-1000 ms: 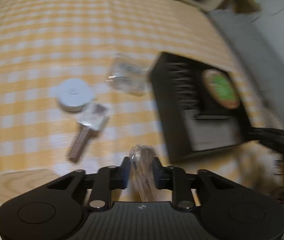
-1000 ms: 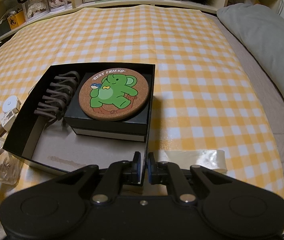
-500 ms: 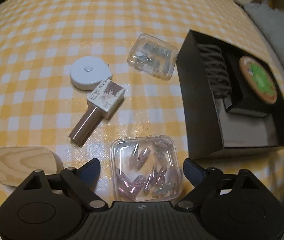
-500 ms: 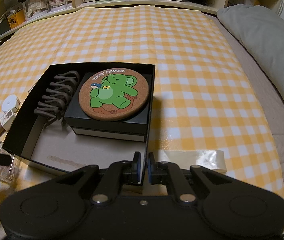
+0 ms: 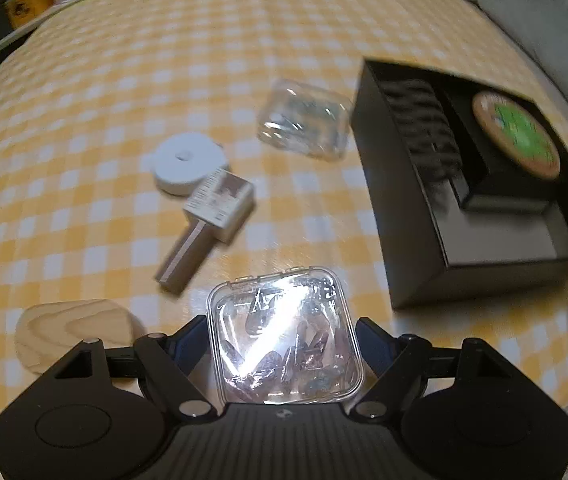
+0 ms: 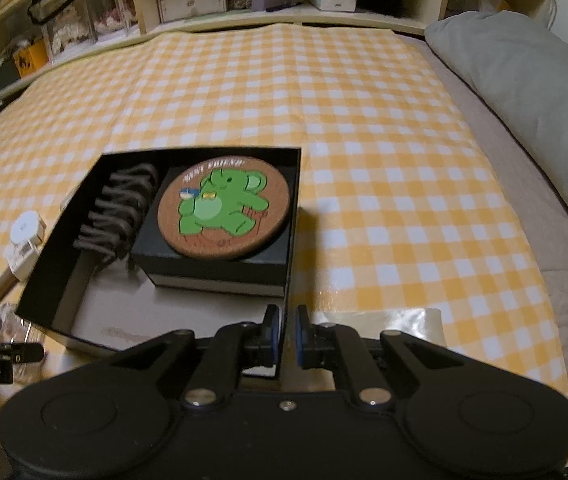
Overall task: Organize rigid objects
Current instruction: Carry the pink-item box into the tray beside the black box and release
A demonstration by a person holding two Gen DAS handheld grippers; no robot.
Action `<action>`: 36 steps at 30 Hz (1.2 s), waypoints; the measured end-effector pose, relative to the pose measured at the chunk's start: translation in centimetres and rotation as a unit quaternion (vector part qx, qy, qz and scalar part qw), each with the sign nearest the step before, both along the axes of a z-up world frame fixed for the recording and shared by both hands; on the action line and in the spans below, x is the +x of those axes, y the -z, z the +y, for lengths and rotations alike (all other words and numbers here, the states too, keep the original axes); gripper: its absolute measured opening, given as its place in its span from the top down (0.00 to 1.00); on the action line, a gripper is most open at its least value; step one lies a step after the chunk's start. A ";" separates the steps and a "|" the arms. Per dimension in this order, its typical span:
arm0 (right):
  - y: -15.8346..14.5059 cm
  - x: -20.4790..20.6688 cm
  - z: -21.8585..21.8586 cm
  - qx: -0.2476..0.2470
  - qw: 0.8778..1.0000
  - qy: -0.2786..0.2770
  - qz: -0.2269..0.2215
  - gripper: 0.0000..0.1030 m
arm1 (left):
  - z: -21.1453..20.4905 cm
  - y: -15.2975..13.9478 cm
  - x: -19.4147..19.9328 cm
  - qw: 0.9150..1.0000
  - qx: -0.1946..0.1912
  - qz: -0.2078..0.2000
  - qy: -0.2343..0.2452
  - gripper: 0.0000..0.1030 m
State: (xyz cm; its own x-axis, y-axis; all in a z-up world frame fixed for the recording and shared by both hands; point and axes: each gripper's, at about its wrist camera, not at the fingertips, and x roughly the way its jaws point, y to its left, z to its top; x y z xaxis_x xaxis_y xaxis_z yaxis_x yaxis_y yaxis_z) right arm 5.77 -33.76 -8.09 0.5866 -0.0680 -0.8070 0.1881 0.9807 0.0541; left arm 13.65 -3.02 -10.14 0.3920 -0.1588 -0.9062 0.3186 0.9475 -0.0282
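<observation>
One clear plastic case (image 5: 288, 344) of small purplish bits lies flat, lid up, on the yellow checked cloth (image 5: 243, 40) of the bed. It is close to square, so it has no marked long axis. Its notched edge points away from the camera and its rounded near edge toward the left gripper (image 5: 281, 322). That gripper's fingers (image 5: 193, 336) have just been closing with the case between them. They now stand wide apart, one against each side wall, gripping the case across its width as far as the glare allows.

Beyond it, a gel polish bottle (image 5: 207, 220) lies on its side, its long axis slanting from upper right to lower left, the brown cap at the lower-left end. The bottle's white body touches a white round disc (image 5: 185, 162). A second clear case (image 5: 304, 120) sits farther off, near the black box (image 5: 404, 240). A pale wooden piece (image 5: 71, 328) lies just left of the left gripper.

The open black box holds a dark ribbed clip (image 6: 119, 208) along its left side. Beside the clip is a smaller black box (image 6: 211, 272) topped by a cork coaster (image 6: 223, 208) with a green elephant. The right gripper (image 6: 288, 320) has its fingers together, clamped on the box's right wall at the near corner. A grey pillow (image 6: 524, 100) lies well to the right.
</observation>
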 end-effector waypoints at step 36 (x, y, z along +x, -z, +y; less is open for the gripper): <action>-0.3 2.5 -0.7 0.023 1.000 0.002 0.013 0.96 | -11.8 -2.4 -0.4 0.974 -0.181 -0.060 0.119 0.24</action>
State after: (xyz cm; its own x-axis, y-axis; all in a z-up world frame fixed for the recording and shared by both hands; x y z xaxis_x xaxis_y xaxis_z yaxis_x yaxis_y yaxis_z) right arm 8.26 -34.48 -7.77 0.5648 -0.0331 -0.8245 0.1944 0.9764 0.0940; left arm 13.24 -14.78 -7.69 0.4054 -0.5581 -0.7240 0.5495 0.7817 -0.2950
